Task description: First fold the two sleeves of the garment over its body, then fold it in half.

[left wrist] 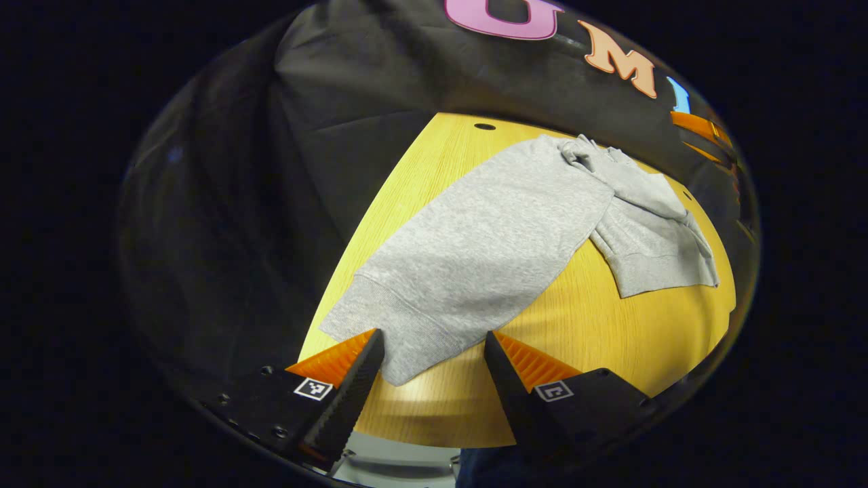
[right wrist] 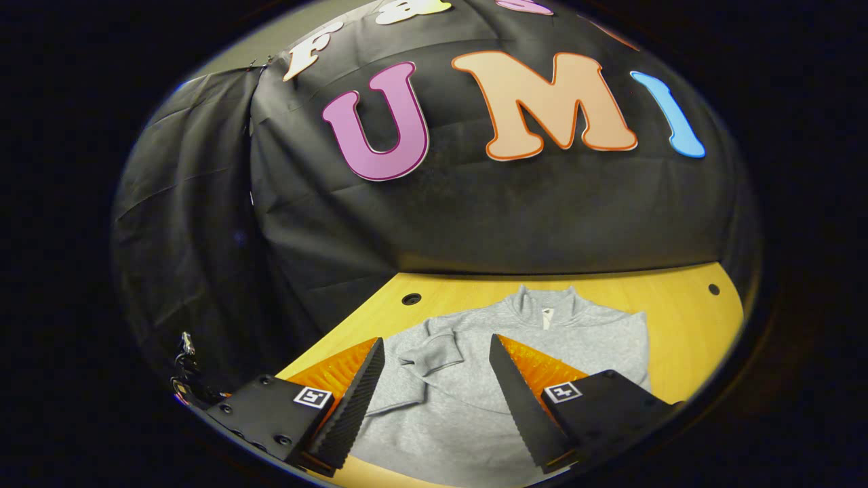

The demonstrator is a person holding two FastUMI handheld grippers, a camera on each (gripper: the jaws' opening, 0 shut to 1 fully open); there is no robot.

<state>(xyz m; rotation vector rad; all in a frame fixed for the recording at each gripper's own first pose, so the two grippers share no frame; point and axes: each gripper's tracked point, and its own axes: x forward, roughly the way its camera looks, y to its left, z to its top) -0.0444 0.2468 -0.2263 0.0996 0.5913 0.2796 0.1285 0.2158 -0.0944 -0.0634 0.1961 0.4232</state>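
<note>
A grey sweatshirt [left wrist: 488, 251] lies flat on the yellow wooden table [left wrist: 610, 339]. In the left gripper view its ribbed hem is nearest and its collar [left wrist: 576, 146] is far off. One sleeve [left wrist: 651, 251] trails to the right, with its cuff on bare wood. My left gripper [left wrist: 432, 333] is open, its fingers either side of the hem's edge, holding nothing. In the right gripper view the sweatshirt [right wrist: 468, 413] shows with its collar [right wrist: 546, 305] far. A sleeve is folded across the chest, ending in a cuff [right wrist: 434, 356]. My right gripper [right wrist: 436, 339] hovers open above the body.
The table's rear edge meets the black cloth wall, with small round holes [right wrist: 410, 298] [right wrist: 713, 289] near the back corners. Bare wood runs along the right of the garment [right wrist: 685, 352]. An orange finger of the other gripper [left wrist: 702, 129] shows at the far right.
</note>
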